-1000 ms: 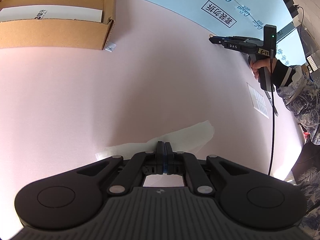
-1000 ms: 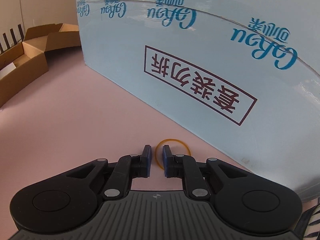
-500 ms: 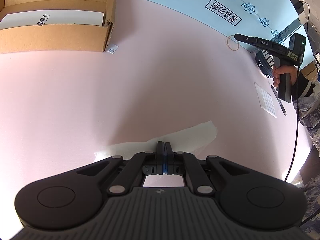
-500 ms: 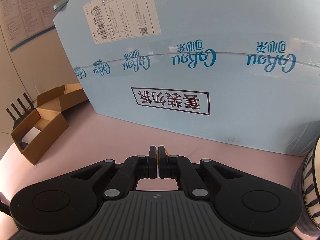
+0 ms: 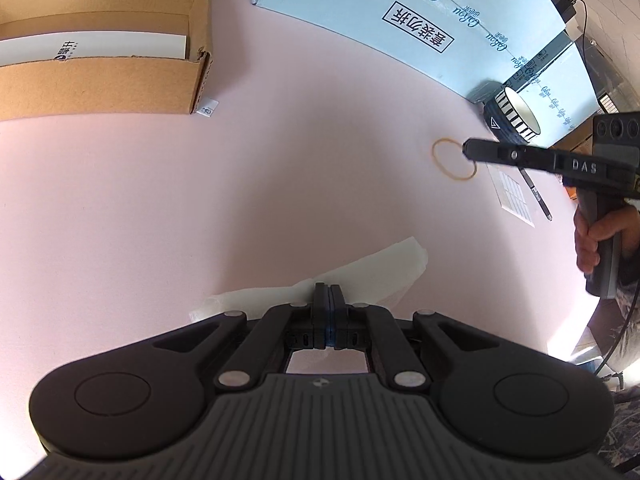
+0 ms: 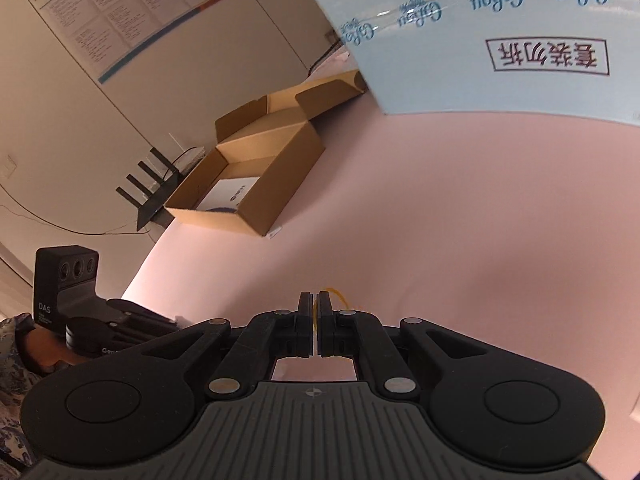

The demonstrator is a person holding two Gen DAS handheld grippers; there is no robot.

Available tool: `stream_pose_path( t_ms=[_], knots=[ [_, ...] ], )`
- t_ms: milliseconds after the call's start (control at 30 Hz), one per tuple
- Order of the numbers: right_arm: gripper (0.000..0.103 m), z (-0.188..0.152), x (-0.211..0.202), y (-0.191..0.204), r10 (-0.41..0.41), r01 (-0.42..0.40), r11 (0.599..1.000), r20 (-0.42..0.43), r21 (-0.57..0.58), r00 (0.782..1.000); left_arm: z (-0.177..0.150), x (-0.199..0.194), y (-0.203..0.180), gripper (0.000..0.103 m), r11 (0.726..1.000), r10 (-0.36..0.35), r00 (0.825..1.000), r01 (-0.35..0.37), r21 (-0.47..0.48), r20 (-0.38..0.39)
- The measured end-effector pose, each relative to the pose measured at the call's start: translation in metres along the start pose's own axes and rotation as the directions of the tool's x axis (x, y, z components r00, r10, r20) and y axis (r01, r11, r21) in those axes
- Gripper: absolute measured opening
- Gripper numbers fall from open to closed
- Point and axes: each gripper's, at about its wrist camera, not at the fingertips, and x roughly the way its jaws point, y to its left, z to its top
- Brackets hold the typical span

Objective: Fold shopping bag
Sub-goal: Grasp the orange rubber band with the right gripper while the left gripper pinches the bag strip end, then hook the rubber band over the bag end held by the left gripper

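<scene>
Only the left wrist view shows the folded white bag under the left gripper.

Cardboard box, blue carton, rubber band on pink tbl.

We see a pale pink table under bright light, a beige wall with a printed poster behind it, an open cardboard box at the table's far edge, and a large light-blue carton alongside.
</scene>
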Motion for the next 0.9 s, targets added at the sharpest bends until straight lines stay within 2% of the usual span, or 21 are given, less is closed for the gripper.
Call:
stream_pose_path(
  t_ms=[167,267,667,900],
  knots=[
    [0.003,-0.016,0.017,0.024,-0.004,0.004,0.999,0.008,0.046,1.0,-0.002,0.0,0.003,0.002,0.999,-0.026,1.0,0.025,0.02,0.017],
    [0.003,-0.019,0.015,0.032,-0.035,0.034,0.998,0.03,0.049,0.999,-0.004,0.0,0.002,0.002,0.999,-0.029,0.999,0.027,0.043,0.027],
    [0.004,-0.028,0.004,0.037,-0.099,0.09,0.991,0.098,0.096,0.99,-0.004,0.001,0.004,0.002,0.995,-0.05,0.998,0.047,0.083,0.031],
    [0.005,-0.031,-0.01,0.036,-0.141,0.137,0.989,0.075,0.056,0.987,-0.004,0.001,0.006,0.002,0.995,-0.057,0.998,0.054,0.087,0.031]
  ],
)
